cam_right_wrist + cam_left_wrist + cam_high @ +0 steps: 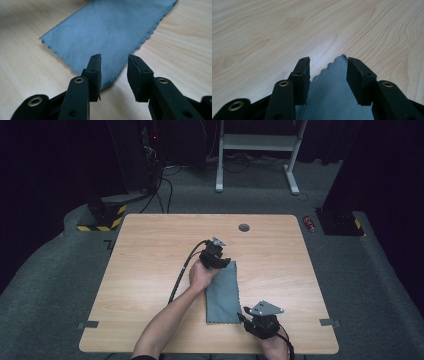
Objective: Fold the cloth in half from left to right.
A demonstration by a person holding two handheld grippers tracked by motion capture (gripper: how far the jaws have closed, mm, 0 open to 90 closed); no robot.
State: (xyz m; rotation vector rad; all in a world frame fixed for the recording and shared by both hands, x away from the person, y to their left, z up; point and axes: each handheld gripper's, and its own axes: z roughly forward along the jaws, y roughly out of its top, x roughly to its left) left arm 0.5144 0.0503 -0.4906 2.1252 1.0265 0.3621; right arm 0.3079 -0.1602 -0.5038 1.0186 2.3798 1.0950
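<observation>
Grey cloth (223,292) flat on tabletop (150,270), left tongs (220,263) part-open over cloth's far corner, right tongs (246,316) part-open at its near corner, both gripping nothing

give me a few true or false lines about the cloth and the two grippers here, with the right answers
1. The grey cloth lies flat on the wooden table. True.
2. The left gripper is clamped shut on the cloth. False: its jaws stand apart over a cloth corner, pressing nothing.
3. The right gripper has its jaws apart at the cloth's near corner. True.
4. The cloth is red. False: it is grey-blue.
5. The cloth has a zigzag-cut edge. True.
6. Both grippers are at the same end of the cloth. False: the left is at the far end, the right at the near end.
</observation>
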